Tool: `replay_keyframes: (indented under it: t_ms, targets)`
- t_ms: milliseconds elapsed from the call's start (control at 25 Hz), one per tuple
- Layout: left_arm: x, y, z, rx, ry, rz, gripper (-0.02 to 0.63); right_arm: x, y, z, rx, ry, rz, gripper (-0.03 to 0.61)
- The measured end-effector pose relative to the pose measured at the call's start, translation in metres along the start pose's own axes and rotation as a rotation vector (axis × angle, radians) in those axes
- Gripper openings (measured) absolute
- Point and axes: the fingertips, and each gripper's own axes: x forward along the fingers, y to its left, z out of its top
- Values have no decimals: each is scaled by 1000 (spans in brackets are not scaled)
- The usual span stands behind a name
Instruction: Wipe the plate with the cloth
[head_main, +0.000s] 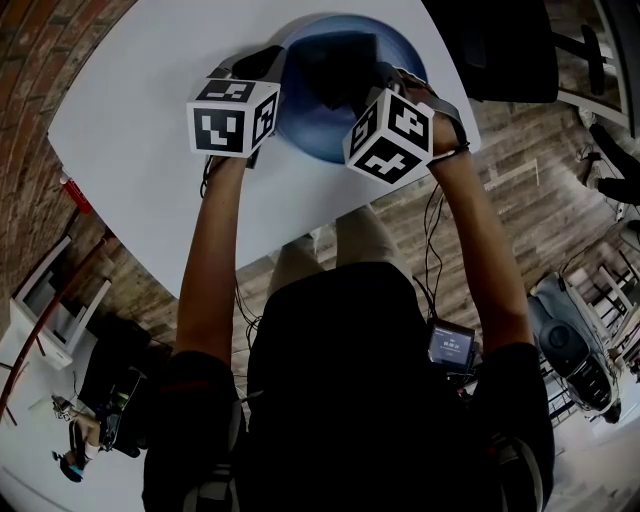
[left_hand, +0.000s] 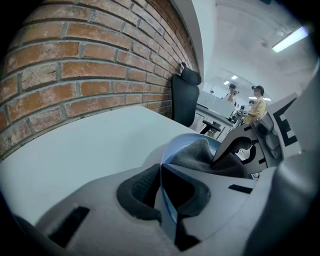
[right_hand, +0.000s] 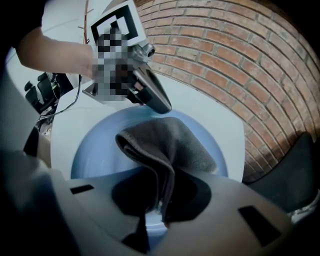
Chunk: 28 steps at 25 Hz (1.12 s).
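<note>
Holding the pale blue plate (head_main: 318, 142) by its rim with the left gripper (left_hand: 162, 192), clamped edge-on over the thin lip at the plate's left side, one dark pad on each face of the rim. Pinching the grey cloth (right_hand: 170, 142) in the right gripper (right_hand: 160, 200), closed on a hanging fold just above the plate's near edge. Draped from that pinch down into the plate's hollow, doubled over on itself, with the bulk of the fabric lying against the blue inner surface toward the far half of the plate. Bare blue left showing around the cloth on the plate's left and near sides.

Lying beneath the plate, a white table (head_main: 140, 150), with the plate close to a rounded corner. Hovering over the plate's near rim in the head view, both marker cubes (head_main: 232, 117), one on each gripper, with a bare forearm (head_main: 215, 260) running back from each toward the person's dark shirt. Standing beyond the plate, a red brick wall (right_hand: 240, 60). Parked past the plate's far side by that wall, a dark office chair (left_hand: 182, 97). Well beyond the plate in the left gripper view, two people (left_hand: 257, 102), small and indistinct.
</note>
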Motion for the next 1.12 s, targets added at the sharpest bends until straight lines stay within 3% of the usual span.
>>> replay_keyframes:
  t_ms: [640, 1120]
  targets:
    - [7, -2, 1, -1, 1, 0, 28, -11, -12, -40, 68, 47, -35, 52]
    - [7, -2, 1, -3, 6, -2, 28, -23, 11, -58, 82, 68, -8, 52]
